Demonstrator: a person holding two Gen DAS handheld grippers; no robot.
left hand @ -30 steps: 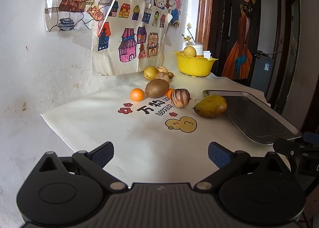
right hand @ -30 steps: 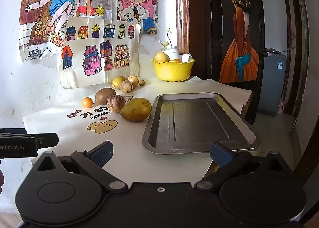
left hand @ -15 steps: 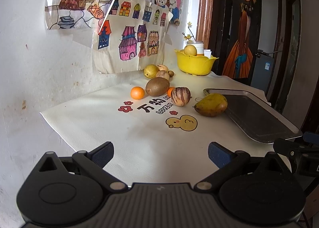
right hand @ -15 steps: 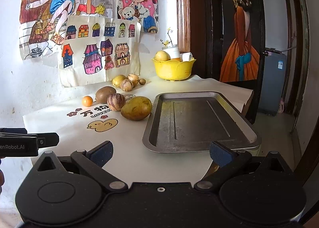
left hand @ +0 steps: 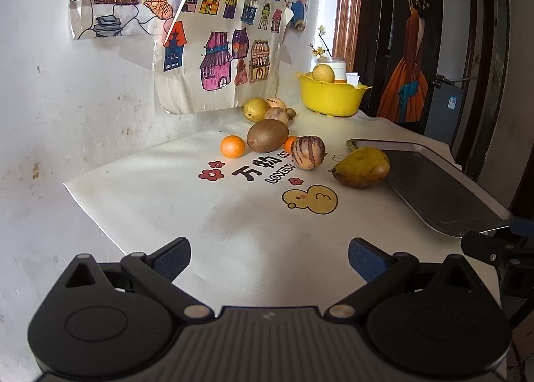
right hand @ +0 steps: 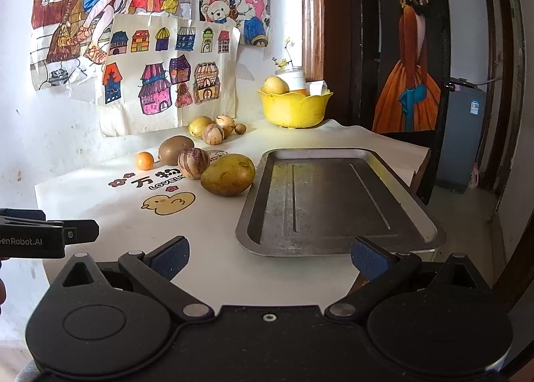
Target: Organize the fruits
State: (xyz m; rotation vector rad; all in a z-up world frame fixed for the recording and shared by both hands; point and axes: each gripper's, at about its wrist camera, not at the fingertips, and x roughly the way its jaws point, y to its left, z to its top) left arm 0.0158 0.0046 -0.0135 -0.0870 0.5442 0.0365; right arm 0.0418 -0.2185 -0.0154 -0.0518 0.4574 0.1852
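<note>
At the bottom of each wrist view the claws fill the frame: the left gripper (left hand: 268, 257) and the right gripper (right hand: 268, 257) both stand spread wide, pinching nothing, hovering above the near edge of the white table cloth (left hand: 167, 202).

Just beyond the right gripper, in the centre-right of its view, lies the metal tray (right hand: 333, 195), bare, with no fruit in it. Touching or just beside its left rim sits the mango (right hand: 228, 174), the nearest fruit. Behind it, toward the centre-left, come the striped melon (right hand: 193, 162), the kiwi (right hand: 176, 149) and a small orange (right hand: 144, 160); the left view shows a second orange (left hand: 289, 141) tucked between kiwi and melon. Farther back, near the wall drawings, a cluster of small fruits (right hand: 213, 128) sits together. Farthest, in the upper centre, the yellow bowl (right hand: 293, 108) holds at least one round fruit.

By my reading the sorting is barely begun: nothing is gripped, the tray is unfilled, and every loose fruit is left to move.
</note>
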